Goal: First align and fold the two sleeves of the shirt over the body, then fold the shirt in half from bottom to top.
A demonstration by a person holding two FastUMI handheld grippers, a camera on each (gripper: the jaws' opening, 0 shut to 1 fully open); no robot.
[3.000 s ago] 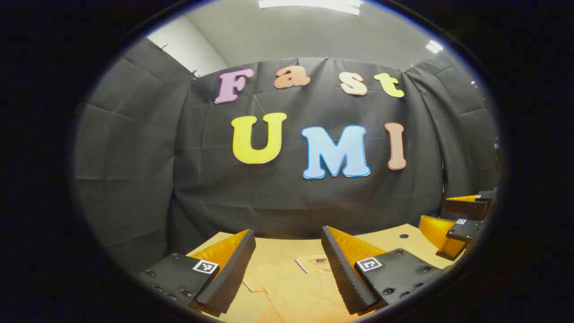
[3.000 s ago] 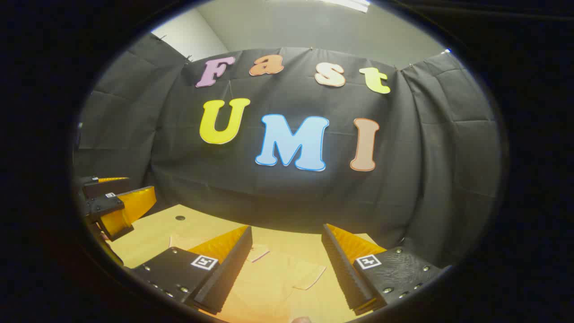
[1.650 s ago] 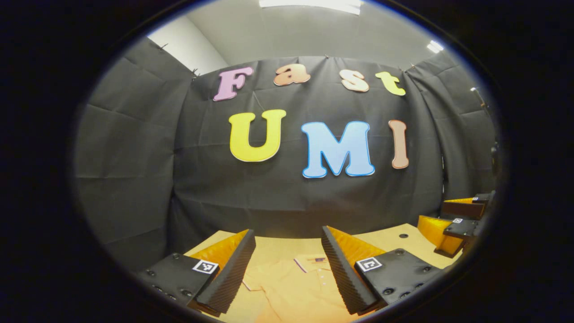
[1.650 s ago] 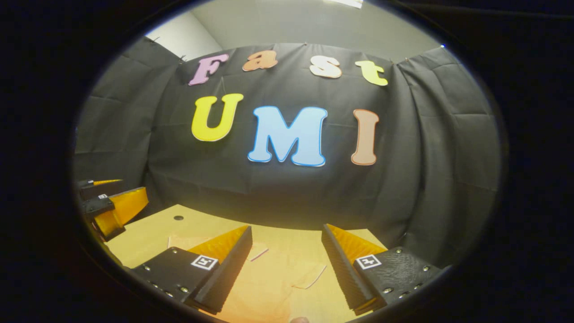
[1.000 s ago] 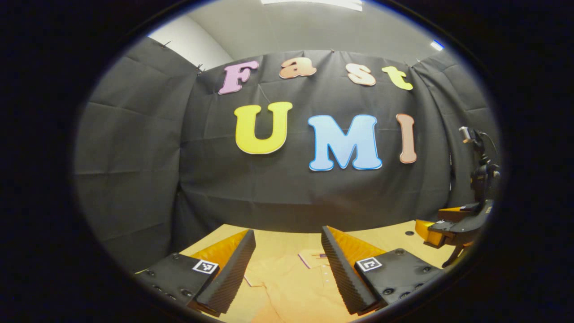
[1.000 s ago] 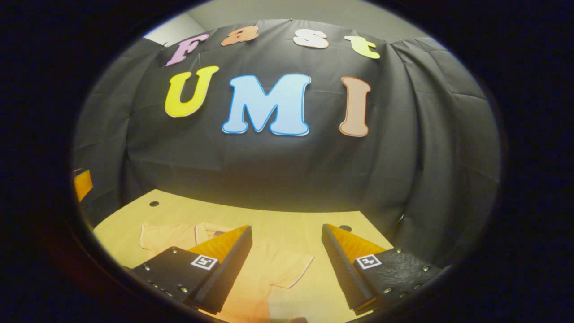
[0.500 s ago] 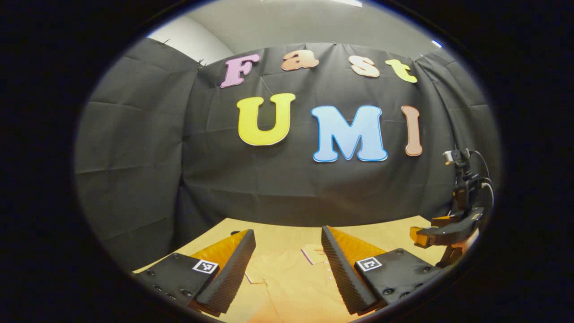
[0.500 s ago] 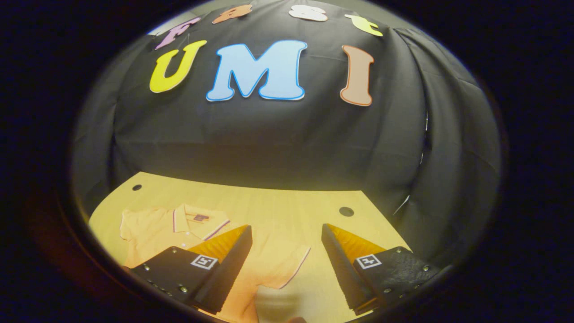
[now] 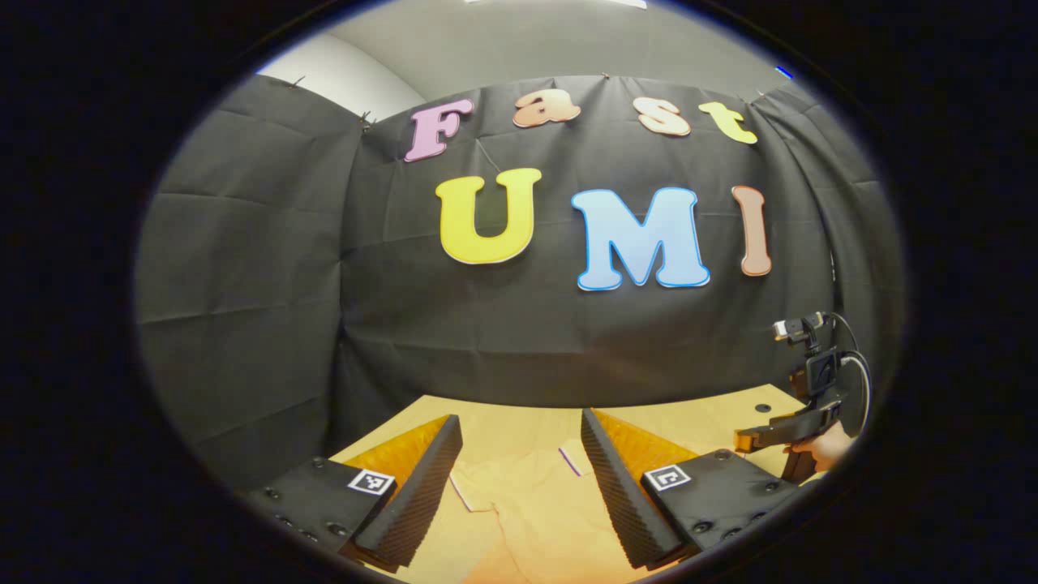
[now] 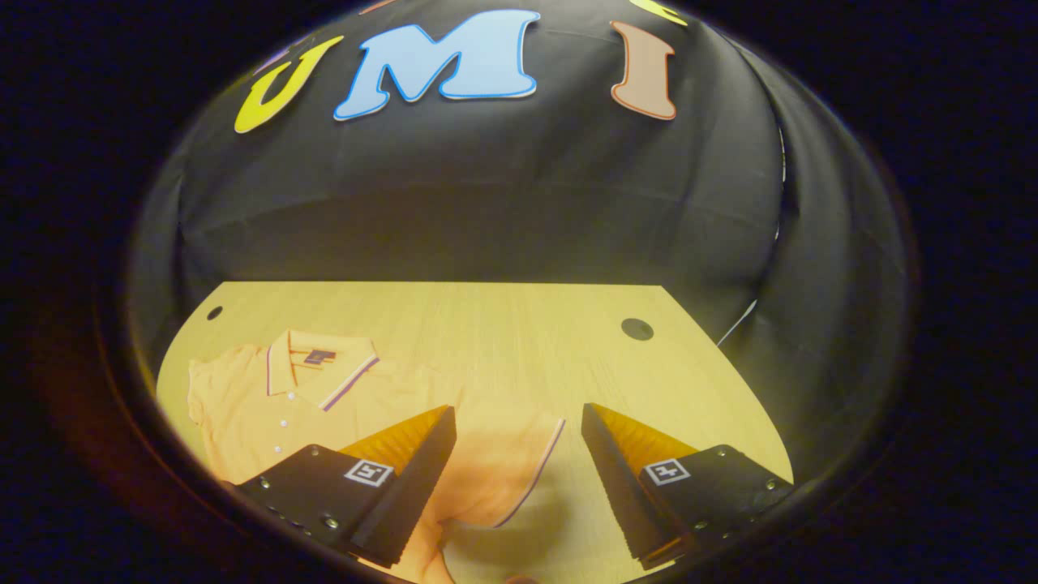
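Right gripper pitched down over the table, jaws wide, holding nothing, above the right sleeve of the shirt lying flat. Left gripper held more level, likewise spread and unladen, over the shirt's chest.

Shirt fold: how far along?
Nothing folded: the shirt lies flat on the table, collar up, its sleeve spread out. In hand: the open right claw hovers above that sleeve; the left claw is open too. Left: both sleeves, then bottom-to-top fold.
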